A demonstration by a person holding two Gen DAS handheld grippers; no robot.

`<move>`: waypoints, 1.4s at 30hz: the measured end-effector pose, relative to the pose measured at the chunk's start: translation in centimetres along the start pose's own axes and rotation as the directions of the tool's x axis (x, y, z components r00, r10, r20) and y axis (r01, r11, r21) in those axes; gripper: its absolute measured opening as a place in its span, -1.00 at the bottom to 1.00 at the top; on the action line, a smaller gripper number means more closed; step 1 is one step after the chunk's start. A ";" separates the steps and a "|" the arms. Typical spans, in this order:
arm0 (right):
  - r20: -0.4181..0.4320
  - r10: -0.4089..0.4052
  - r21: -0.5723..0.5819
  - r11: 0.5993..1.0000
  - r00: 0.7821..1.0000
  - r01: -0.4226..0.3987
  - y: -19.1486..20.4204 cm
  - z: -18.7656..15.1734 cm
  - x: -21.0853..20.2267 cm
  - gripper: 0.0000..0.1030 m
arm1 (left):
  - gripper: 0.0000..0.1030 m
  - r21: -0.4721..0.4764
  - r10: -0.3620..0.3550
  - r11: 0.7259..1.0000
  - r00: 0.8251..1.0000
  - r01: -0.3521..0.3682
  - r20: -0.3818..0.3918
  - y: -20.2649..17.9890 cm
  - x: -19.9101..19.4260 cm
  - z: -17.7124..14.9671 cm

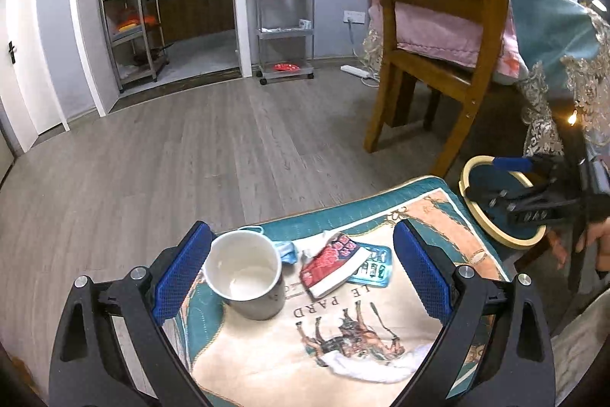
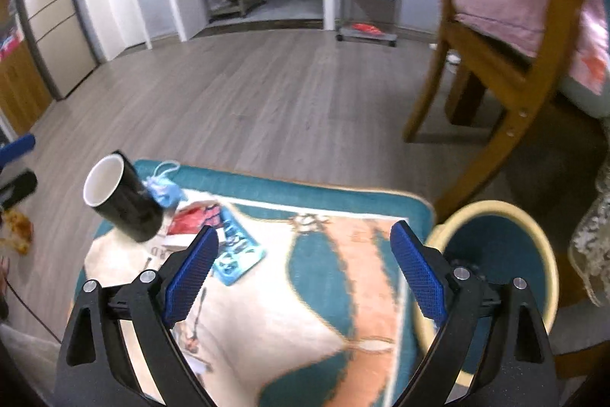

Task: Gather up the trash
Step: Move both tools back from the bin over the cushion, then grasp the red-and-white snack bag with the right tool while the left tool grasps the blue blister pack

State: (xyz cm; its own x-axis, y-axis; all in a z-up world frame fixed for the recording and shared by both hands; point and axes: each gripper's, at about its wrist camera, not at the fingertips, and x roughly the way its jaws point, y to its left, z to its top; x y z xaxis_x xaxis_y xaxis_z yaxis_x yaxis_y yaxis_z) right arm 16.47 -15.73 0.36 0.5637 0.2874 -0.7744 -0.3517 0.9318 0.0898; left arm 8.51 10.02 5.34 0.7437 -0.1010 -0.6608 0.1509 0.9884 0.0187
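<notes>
A: Left gripper (image 1: pixel 303 269) state?

B: Released, jaws spread wide, nothing between the blue cross-hatched pads. It hangs over the printed cushion (image 1: pixel 381 342), lower centre of the left wrist frame. The mug (image 1: pixel 244 273) sits just inside its left finger; can't tell if they touch.

A: Right one?

B: Right gripper (image 2: pixel 305 267) is also released and holding nothing, jaws wide over the same cushion. In the left view it shows at the right edge, over the bin (image 1: pixel 495 201).

A: Trash?

B: Three pieces clustered at the cushion's far-left part, lower centre of the left frame. A red wrapper (image 1: pixel 328 267), crinkly, glossy, with a flower print and white edge. Under its right end is a flat teal packet (image 1: pixel 375 267) with printed text, rectangular. A crumpled light-blue face mask (image 1: pixel 288 250) with an ear loop lies just beside the mug. Wrapper and packet overlap; the mask touches the wrapper's left end.

A: Mug?

B: Cylindrical, dark glossy outside, white inside, upright, open top.

A: Bin?

B: Round, cream rim, dark teal liner, at the cushion's right corner, lower right of the right wrist frame (image 2: pixel 492 216).

A: Surroundings?

B: Grey wood-plank floor (image 1: pixel 228 147), and a wooden chair (image 1: pixel 438 63) with a pink pad at upper right.
</notes>
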 end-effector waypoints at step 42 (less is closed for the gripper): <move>-0.011 0.142 0.249 0.959 0.990 -0.135 -7.2 3.6 5.2 -0.83 | 0.83 0.042 -0.115 0.990 0.954 0.132 -0.278 -7.6 17.3 -2.6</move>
State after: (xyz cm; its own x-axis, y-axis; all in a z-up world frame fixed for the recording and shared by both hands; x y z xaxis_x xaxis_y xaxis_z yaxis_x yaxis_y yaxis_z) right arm 24.64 -20.18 -2.11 0.4993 0.4146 -0.7608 -0.2275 0.9100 0.3466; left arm 18.56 1.03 -8.19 0.5106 -0.1786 -0.8410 0.2746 0.9608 -0.0374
